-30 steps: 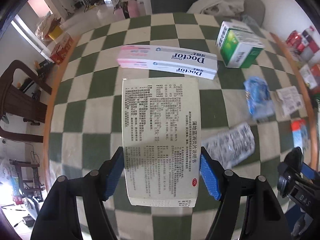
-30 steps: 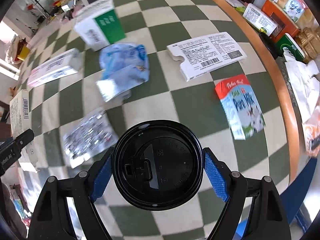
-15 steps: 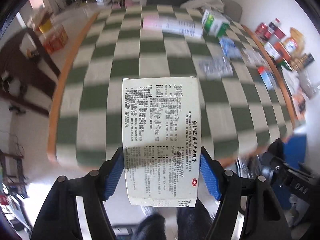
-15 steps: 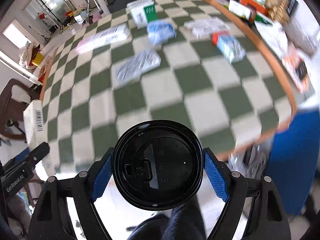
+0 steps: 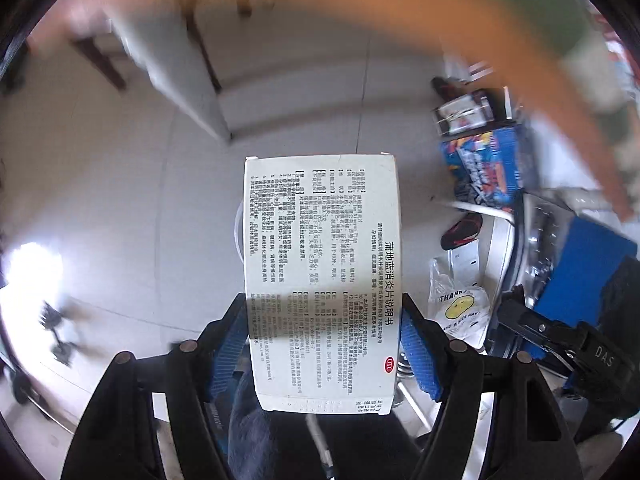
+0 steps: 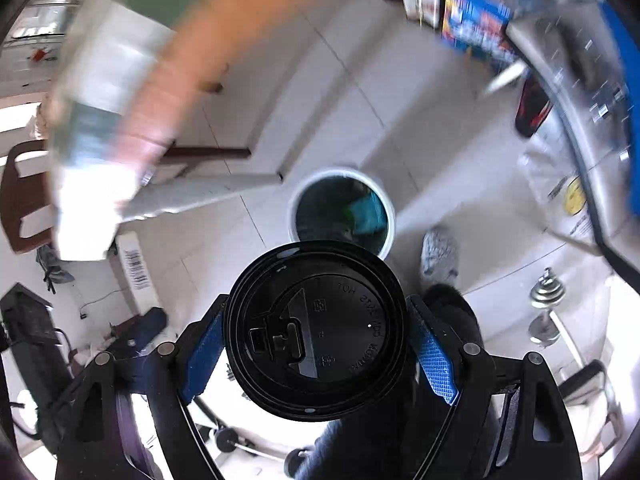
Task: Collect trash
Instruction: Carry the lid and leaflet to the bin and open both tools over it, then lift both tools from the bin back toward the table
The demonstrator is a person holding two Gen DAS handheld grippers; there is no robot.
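Note:
My left gripper is shut on a flat white medicine box printed with black text, held out over the tiled floor. My right gripper is shut on a cup with a black plastic lid. A round white-rimmed trash bin with a dark liner and a teal item inside stands on the floor just beyond the cup in the right wrist view. In the left wrist view only a sliver of the bin's white rim shows behind the box. The medicine box also shows at the left in the right wrist view.
The orange table edge blurs across the top. A blue printed box, a white smiley bag and a blue panel lie at the right. A dumbbell and my grey shoe are on the floor.
Both grippers have swung away from the checkered table and down toward the floor, still holding the box and the cup. The trash bin has come into view below them.

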